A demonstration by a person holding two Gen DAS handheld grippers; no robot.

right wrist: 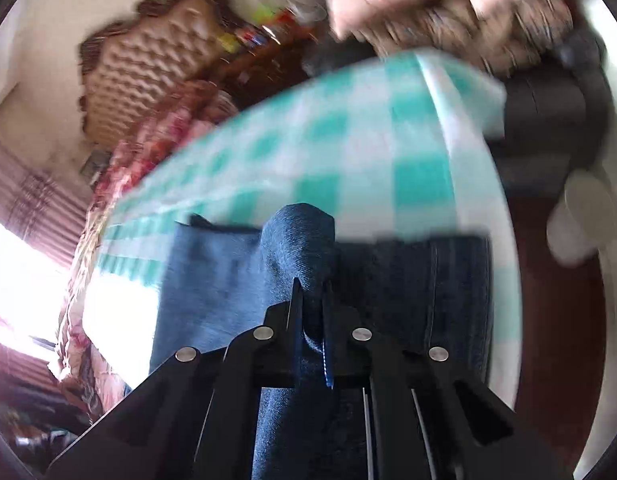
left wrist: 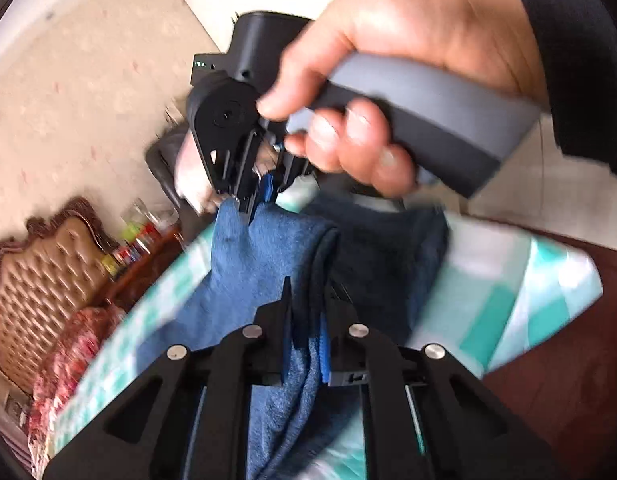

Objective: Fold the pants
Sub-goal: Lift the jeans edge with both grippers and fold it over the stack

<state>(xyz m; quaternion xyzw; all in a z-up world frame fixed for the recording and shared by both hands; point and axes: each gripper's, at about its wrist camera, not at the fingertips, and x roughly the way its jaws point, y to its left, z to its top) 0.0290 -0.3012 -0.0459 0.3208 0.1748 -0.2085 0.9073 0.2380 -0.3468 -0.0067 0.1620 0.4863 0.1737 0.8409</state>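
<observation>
Each camera sits just behind its own gripper's two fingers and looks forward along them, tilted down at a table in a green-checked cloth (left wrist: 508, 292). The left view looks from very close across the blue pants (left wrist: 268, 248) toward the right gripper (left wrist: 252, 204) and the hand (left wrist: 388, 80) holding it. The right view faces the table's far edge. Both are blurred, and both share the pants, the cloth and a padded brown headboard (right wrist: 156, 68) — seen at left.

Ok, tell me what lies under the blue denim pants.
A green-and-white checked cloth shows around the blue denim pants; both grippers pinch the fabric. What that cloth covers is hidden.
</observation>
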